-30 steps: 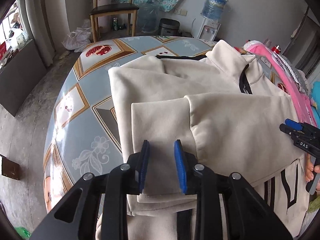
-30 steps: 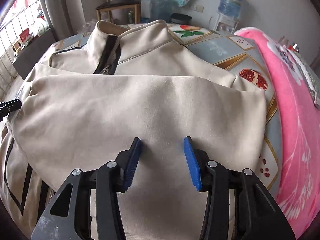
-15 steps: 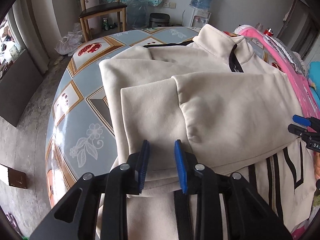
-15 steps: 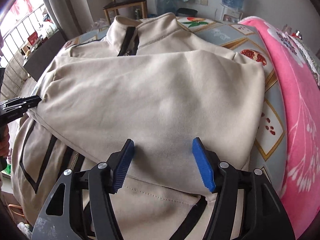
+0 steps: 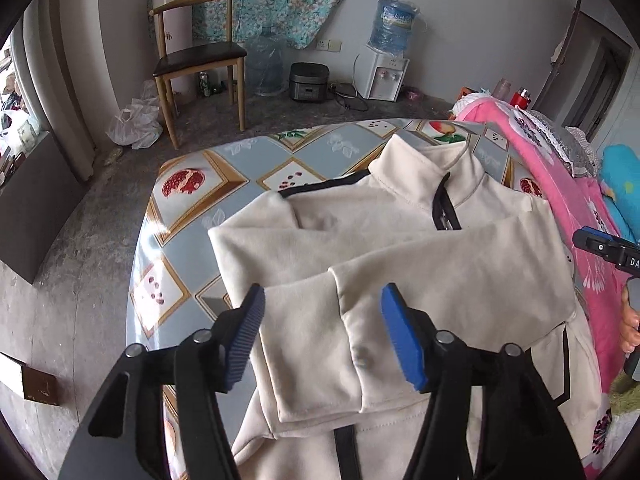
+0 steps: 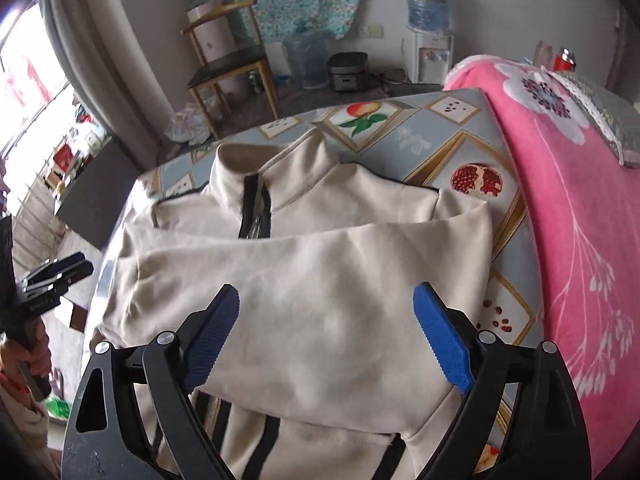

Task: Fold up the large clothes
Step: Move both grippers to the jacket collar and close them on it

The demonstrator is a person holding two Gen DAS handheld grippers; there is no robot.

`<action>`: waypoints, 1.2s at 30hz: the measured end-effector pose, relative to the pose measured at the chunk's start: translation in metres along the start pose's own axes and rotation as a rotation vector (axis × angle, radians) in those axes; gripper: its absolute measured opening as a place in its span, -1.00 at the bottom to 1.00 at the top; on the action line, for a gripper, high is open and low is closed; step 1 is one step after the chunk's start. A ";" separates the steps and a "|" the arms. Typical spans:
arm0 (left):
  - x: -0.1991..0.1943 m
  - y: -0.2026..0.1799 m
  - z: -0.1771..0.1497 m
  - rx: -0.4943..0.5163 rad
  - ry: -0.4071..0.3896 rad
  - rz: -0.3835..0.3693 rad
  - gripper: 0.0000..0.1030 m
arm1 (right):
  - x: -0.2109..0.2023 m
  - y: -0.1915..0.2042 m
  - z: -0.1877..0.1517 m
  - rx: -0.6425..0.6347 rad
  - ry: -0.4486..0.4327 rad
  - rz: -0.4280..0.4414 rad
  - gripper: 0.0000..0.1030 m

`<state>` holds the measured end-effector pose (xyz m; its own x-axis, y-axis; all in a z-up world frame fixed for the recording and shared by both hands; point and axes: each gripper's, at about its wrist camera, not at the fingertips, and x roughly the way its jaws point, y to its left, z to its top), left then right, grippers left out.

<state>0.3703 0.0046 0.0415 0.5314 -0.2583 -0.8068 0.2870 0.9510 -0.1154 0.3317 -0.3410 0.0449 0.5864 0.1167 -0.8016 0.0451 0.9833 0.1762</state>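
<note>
Cream zip-front jacket with black trim (image 5: 400, 264) lies flat on the fruit-patterned tiled tabletop (image 5: 188, 208), both sleeves folded across its chest, directly ahead of and below both claws. Left claw (image 5: 322, 334) and right claw (image 6: 326, 336) hang wide open above the folded sleeves, holding nothing. Next step is likely the hem-to-collar fold: drop each claw to the hem edge nearest it, pinch all layers evenly, lift together, keep the sleeves from sliding, clear of the pink floral blanket (image 6: 560, 200) to the right claw's right.
</note>
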 end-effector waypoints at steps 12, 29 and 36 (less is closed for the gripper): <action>0.041 -0.007 0.062 -0.107 0.068 -0.012 0.44 | 0.038 0.017 0.028 0.007 0.022 0.012 0.69; 0.145 -0.022 0.152 -0.403 0.147 -0.236 0.44 | 0.130 -0.012 0.147 0.216 0.197 0.165 0.57; 0.182 -0.037 0.164 -0.386 0.174 -0.151 0.19 | 0.185 -0.002 0.166 0.202 0.298 0.093 0.33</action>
<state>0.5873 -0.1053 -0.0057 0.3546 -0.3979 -0.8462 0.0150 0.9073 -0.4203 0.5740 -0.3445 -0.0091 0.3351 0.2688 -0.9030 0.1788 0.9229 0.3410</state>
